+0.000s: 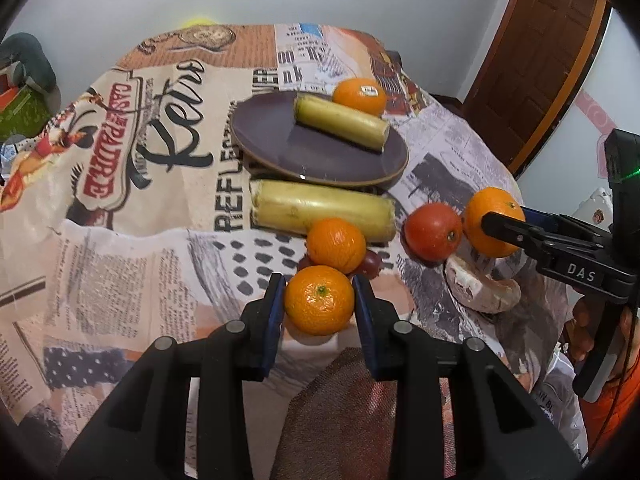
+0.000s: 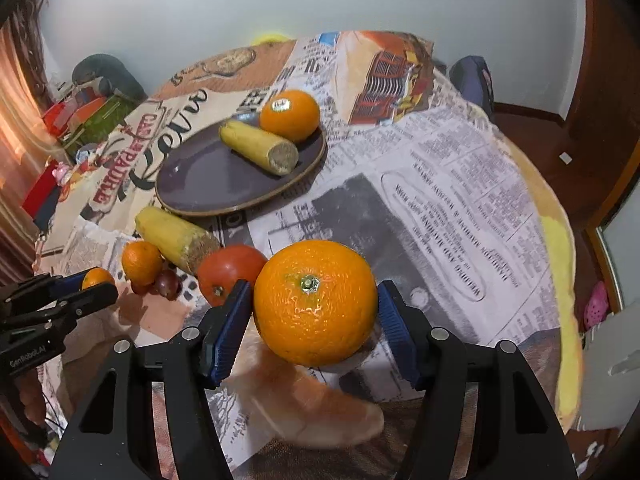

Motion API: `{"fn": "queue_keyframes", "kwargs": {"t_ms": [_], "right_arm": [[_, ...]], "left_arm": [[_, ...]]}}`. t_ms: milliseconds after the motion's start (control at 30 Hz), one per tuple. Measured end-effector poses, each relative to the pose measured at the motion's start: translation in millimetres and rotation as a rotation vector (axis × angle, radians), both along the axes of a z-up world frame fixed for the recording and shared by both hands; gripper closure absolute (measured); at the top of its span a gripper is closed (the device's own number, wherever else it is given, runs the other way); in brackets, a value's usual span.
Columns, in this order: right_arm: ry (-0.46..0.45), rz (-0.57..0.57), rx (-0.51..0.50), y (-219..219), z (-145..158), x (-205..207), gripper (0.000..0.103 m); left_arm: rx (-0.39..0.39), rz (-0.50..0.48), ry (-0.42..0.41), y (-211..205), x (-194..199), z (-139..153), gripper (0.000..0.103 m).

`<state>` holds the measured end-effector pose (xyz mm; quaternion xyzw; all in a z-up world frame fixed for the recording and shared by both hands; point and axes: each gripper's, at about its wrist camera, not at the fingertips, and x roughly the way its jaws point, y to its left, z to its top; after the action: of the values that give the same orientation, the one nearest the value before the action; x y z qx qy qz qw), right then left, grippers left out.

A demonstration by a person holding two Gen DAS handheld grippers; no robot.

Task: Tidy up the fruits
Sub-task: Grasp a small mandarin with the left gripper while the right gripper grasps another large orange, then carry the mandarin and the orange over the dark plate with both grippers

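My left gripper [image 1: 319, 285] is shut on a small mandarin [image 1: 319, 302], its blue pads pressing both sides just above the patterned tablecloth [image 1: 120, 264]. The right gripper [image 2: 314, 287] is shut on a large orange [image 2: 316, 304], which sits beside a red tomato [image 2: 228, 270]. A second mandarin [image 1: 336, 244] and dark grapes [image 1: 370, 262] lie just beyond the left gripper. The purple plate [image 1: 320, 156] holds a yellow stalk piece [image 1: 342, 122] and a stickered orange [image 1: 359, 96]. Another yellow stalk piece [image 1: 324, 208] lies in front of the plate.
A pale mushroom-like piece [image 1: 480, 288] lies under and in front of the large orange. The round table's edge drops off on the right [image 2: 560, 280]. Boxes and clutter stand on the floor at the left [image 2: 80, 116]; a wooden door [image 1: 552, 40] is at the right.
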<state>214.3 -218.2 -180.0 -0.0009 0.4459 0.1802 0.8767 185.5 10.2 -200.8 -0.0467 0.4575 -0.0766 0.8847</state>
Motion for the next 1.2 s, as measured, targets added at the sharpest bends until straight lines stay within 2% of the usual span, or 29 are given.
{"fn": "queue_keyframes", "kwargs": {"t_ms": [333, 700, 1200], "right_arm": [[-0.085, 0.02, -0.01, 9, 28, 6, 0.043], [-0.145, 0.057, -0.008, 29, 48, 25, 0.043], [-0.169, 0.1, -0.011, 56, 49, 68, 0.043]], "left_arm": [[0.01, 0.026, -0.075, 14, 9, 29, 0.069], [0.016, 0.047, -0.153, 30, 37, 58, 0.069], [0.02, 0.056, -0.181, 40, 92, 60, 0.069]]}}
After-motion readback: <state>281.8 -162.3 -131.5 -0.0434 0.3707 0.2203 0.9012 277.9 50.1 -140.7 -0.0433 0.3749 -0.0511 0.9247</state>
